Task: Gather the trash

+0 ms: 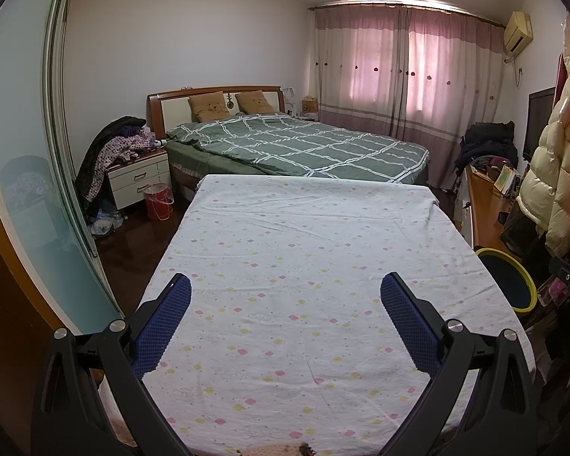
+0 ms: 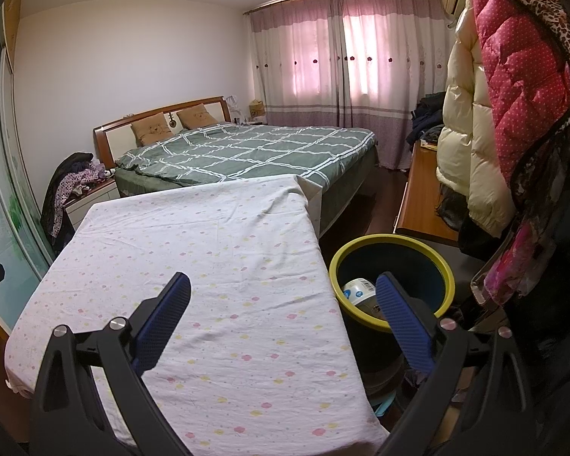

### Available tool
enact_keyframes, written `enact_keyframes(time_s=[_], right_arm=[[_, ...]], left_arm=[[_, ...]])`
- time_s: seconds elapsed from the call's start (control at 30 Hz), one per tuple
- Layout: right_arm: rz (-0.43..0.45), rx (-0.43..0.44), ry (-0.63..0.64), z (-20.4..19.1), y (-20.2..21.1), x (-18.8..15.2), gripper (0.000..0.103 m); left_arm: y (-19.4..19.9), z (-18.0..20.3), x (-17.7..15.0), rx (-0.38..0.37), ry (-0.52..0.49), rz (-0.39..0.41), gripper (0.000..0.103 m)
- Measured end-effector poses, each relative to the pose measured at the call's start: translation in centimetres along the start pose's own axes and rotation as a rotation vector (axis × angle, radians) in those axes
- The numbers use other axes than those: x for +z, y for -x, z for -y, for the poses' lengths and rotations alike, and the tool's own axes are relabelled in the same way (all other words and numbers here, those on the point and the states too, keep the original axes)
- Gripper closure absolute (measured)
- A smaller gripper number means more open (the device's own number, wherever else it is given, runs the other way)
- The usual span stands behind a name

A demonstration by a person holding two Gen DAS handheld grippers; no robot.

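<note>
Your left tongs point(image 1: 285, 292) and right tongs point(image 2: 283, 292) gape wide and empty over the bare floral-sheeted worktop point(image 2: 209, 235), with white packaging point(image 2: 357, 290) already in the yellow-rimmed dark bin point(image 2: 391, 245), so collecting looks nearly finished.

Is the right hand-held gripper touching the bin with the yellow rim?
Cannot tell. In the right wrist view the right hand-held gripper is open, and one finger overlaps the bin, showing no clear contact or gap.
</note>
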State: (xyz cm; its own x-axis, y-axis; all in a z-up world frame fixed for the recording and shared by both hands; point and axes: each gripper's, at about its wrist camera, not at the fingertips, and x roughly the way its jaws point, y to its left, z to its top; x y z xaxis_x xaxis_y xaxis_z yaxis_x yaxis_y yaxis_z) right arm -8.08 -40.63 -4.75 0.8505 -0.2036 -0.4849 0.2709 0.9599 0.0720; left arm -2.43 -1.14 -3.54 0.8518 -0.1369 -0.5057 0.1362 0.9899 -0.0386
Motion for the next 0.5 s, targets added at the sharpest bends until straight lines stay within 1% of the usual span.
enact_keyframes(time_s=[0.33,0.5], right_arm=[[0.0,0.001,0.0,-0.01,0.0,0.04,0.01],[-0.001,0.0,-0.001,-0.03,-0.01,0.05,0.01]], left_arm=[[-0.38,-0.81,-0.17,0.002,-0.004,-0.004,0.005],[-0.39,-0.6,-0.11,0.003,-0.007,-0.004,0.005]])
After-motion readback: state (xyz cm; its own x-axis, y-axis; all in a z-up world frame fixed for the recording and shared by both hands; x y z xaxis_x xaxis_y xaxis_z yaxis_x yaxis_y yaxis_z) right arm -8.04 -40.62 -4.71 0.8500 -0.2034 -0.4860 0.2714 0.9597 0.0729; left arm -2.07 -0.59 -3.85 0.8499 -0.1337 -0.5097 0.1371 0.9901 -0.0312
